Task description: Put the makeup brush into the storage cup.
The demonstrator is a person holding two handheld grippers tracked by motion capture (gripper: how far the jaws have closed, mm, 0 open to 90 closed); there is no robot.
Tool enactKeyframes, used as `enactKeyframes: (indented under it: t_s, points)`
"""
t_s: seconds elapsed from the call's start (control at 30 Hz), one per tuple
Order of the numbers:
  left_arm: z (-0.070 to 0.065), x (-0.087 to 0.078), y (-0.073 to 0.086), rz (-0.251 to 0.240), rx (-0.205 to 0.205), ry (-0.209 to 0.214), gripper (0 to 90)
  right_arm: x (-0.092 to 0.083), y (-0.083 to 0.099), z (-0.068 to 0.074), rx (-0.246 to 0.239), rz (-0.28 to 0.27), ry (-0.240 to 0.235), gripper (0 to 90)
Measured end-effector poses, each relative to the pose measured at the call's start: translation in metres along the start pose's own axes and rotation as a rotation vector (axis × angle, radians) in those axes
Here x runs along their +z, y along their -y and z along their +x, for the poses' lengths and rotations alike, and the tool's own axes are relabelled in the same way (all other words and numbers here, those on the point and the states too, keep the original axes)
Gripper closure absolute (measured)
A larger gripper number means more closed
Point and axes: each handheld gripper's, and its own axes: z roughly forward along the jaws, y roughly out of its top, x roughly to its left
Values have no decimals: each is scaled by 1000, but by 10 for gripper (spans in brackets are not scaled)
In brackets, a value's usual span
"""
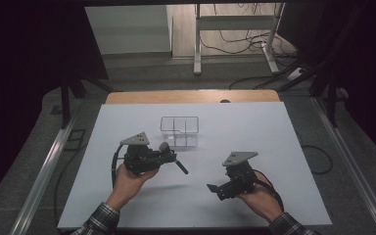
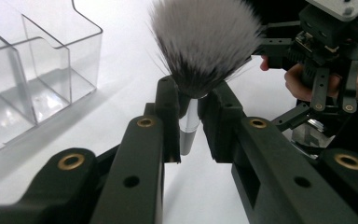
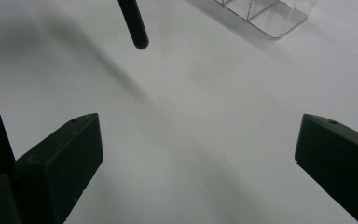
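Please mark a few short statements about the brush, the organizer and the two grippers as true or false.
1. The left gripper is shut on the brush. True.
2. The brush lies inside the clear organizer. False: it is held above the white table, outside the organizer.
3. The right gripper is open with nothing between its fingers. True.
4. The organizer has inner dividers. True.
5. The right gripper holds the brush's black handle. False: the handle's end hangs free, apart from those fingers.
6. The organizer holds several brushes. False: its compartments look empty.
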Motion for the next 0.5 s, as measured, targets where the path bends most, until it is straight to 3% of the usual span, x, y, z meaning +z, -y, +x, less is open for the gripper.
enactKeyframes:
  t_s: [0.5]
  points:
    - [8,-10,-8,-14,12,-55,769,-9,9,-9,26,19,22,0]
